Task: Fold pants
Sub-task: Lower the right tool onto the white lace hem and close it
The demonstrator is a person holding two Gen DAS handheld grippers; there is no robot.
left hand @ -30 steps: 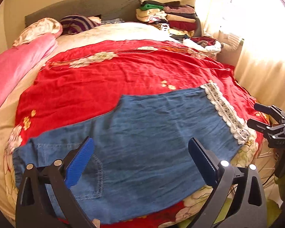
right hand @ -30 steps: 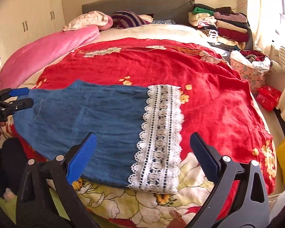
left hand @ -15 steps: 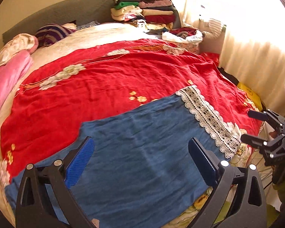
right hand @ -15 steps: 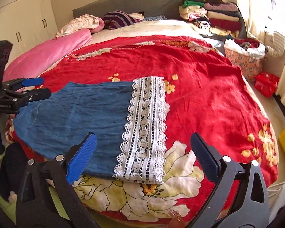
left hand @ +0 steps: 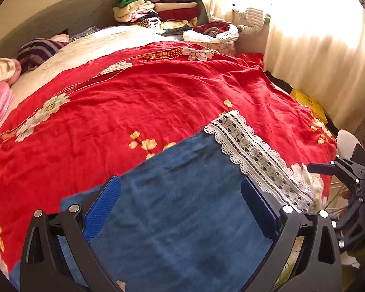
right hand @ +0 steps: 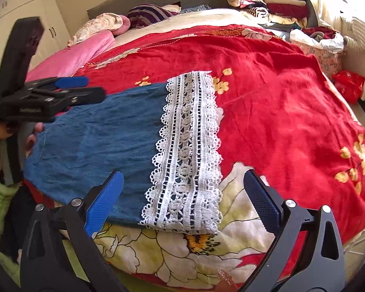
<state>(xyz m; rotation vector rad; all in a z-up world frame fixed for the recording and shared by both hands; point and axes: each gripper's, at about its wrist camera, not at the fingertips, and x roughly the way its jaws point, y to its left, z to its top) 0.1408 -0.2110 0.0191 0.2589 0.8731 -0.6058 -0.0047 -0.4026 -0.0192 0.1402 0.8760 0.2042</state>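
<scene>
Across the near edge of the red bedspread (right hand: 279, 102) lie the blue pants (right hand: 97, 131), spread flat, their white lace hem (right hand: 189, 150) toward the window side of the spread. Both tongs hang wide apart and grip nothing: the right gripper (right hand: 182, 199) hovers over the lace hem, the left gripper (left hand: 180, 209) over the denim nearer the waist. My worry is that a pinch here would catch only the open lace, or snag the bedspread beneath, dragging the spread along and skewing the fold; the hem overhanging the spread's edge could also slip down.
</scene>
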